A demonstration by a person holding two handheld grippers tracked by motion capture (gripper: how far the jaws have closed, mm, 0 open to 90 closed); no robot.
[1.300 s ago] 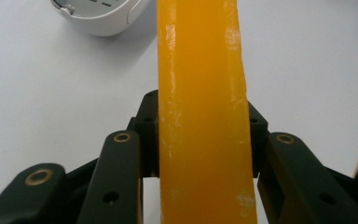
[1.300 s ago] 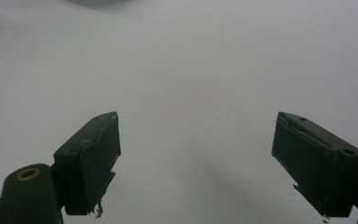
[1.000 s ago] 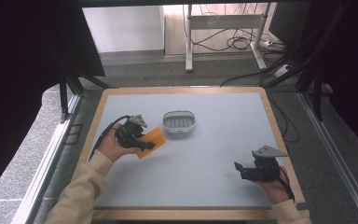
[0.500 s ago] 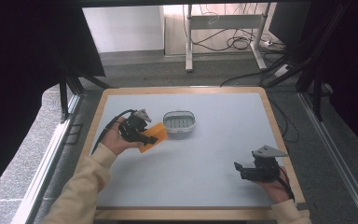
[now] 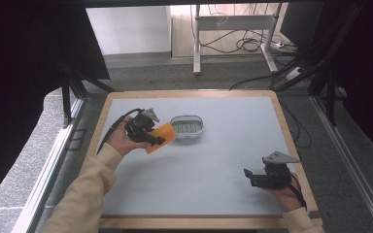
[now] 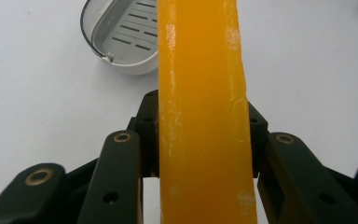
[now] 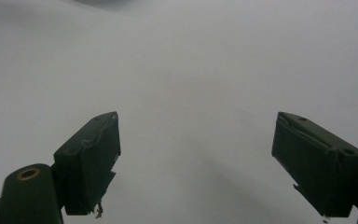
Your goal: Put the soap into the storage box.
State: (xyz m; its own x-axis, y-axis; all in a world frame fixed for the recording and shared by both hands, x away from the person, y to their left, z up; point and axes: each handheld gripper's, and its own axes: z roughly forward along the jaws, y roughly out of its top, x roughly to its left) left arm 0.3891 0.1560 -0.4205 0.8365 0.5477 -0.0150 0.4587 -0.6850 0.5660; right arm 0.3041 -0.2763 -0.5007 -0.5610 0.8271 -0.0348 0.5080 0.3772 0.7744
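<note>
My left gripper point(image 5: 156, 139) is shut on an orange soap bar point(image 5: 159, 137), lifted at the table's left side. In the left gripper view the orange soap bar point(image 6: 203, 107) stands edge-on between the two black jaws. Just ahead of it lies a grey oval soap dish point(image 6: 121, 39) with a slotted floor and a wire rim. The high view puts the soap dish point(image 5: 188, 126) right next to the bar's far end. My right gripper point(image 5: 249, 175) rests low at the table's front right, open, and the right gripper point(image 7: 196, 163) has nothing between its fingers.
The white table top point(image 5: 223, 160) has a wooden frame point(image 5: 281, 124) around it. Beyond the far edge stand a desk's legs and loose cables point(image 5: 252, 43) on the floor. Dark posts flank both sides.
My left gripper has carried the orange soap bar up and to the right, closer to the soap dish. The right gripper has stayed where it was.
</note>
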